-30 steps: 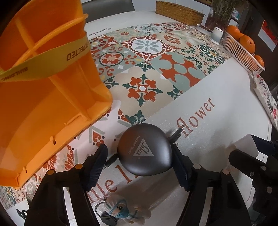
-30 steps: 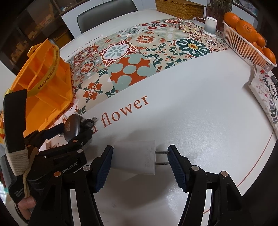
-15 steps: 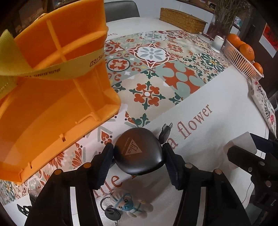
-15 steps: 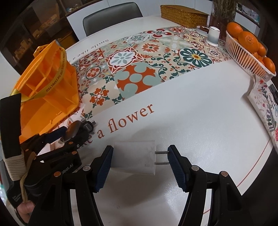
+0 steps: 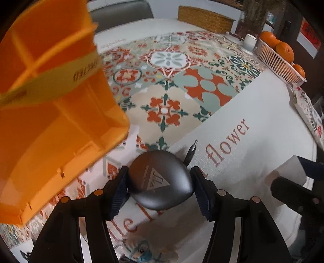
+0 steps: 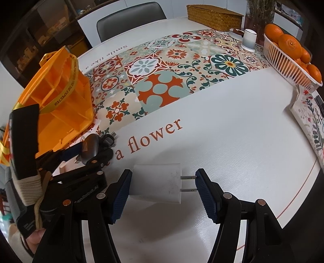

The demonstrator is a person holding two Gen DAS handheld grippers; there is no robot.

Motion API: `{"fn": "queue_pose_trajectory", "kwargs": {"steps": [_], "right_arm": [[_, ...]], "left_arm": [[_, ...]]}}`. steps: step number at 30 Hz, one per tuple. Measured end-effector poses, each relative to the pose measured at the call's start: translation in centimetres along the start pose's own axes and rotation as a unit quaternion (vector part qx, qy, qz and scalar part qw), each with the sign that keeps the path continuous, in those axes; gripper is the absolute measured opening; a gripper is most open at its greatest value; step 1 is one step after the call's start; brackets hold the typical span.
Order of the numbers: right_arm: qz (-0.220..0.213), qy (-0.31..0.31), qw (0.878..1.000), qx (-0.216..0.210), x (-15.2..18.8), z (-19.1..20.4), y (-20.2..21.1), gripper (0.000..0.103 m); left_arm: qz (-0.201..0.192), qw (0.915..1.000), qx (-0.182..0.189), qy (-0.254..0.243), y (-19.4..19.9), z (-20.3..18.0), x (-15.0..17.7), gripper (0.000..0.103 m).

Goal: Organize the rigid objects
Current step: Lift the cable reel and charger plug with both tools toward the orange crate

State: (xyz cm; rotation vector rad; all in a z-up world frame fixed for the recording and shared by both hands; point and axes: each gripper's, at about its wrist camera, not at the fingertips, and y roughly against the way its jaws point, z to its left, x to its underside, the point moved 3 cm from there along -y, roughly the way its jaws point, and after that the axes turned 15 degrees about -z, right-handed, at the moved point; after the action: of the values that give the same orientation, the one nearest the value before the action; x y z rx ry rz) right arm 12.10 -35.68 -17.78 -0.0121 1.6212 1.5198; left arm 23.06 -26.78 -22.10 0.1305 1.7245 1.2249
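My left gripper [image 5: 160, 187] is shut on a dark grey round cable reel [image 5: 161, 181] with a triangle logo and holds it above the table, its connector [image 5: 190, 153] sticking out. The reel also shows in the right wrist view [image 6: 90, 148]. An orange divided bin [image 5: 50, 113] with a yellow strap stands just left of it, also in the right wrist view [image 6: 58, 105]. My right gripper [image 6: 164, 189] is shut on a white plug charger [image 6: 157, 185], its prongs [image 6: 187, 183] against the right finger; the charger also shows in the left wrist view [image 5: 287, 172].
A small blue-haired figure keychain [image 5: 141, 250] lies on the table under my left gripper. At the far right a white basket [image 6: 283, 60] holds oranges. A white cup [image 6: 249, 39] and a wicker box [image 6: 214, 17] stand at the back. A patterned card [image 6: 311, 125] lies at the right edge.
My left gripper closed on the cable reel, lifted it off the table and moved toward the orange bin. My right gripper stays shut on the charger, slightly higher.
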Motion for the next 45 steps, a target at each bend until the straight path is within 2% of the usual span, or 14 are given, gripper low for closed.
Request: {"fn": "queue_pose_trajectory", "kwargs": {"steps": [9, 22, 33, 45], "right_arm": [[-0.001, -0.004, 1.000, 0.006, -0.3, -0.2, -0.1, 0.064], [-0.015, 0.010, 1.000, -0.002, -1.1, 0.8, 1.1, 0.064], [-0.034, 0.037, 0.998, -0.029, -2.3, 3.6, 3.2, 0.064], [-0.067, 0.070, 0.993, -0.071, -3.7, 7.5, 6.3, 0.064]], "left_arm": [[0.004, 0.9999, 0.005, 0.012, 0.1, 0.3, -0.1, 0.060], [-0.019, 0.9986, -0.002, 0.050, 4.2, 1.7, -0.2, 0.060], [-0.052, 0.9945, -0.023, 0.088, 8.9, 3.9, -0.7, 0.060], [-0.102, 0.9854, -0.056, 0.124, 14.7, 7.3, -1.5, 0.060]]}}
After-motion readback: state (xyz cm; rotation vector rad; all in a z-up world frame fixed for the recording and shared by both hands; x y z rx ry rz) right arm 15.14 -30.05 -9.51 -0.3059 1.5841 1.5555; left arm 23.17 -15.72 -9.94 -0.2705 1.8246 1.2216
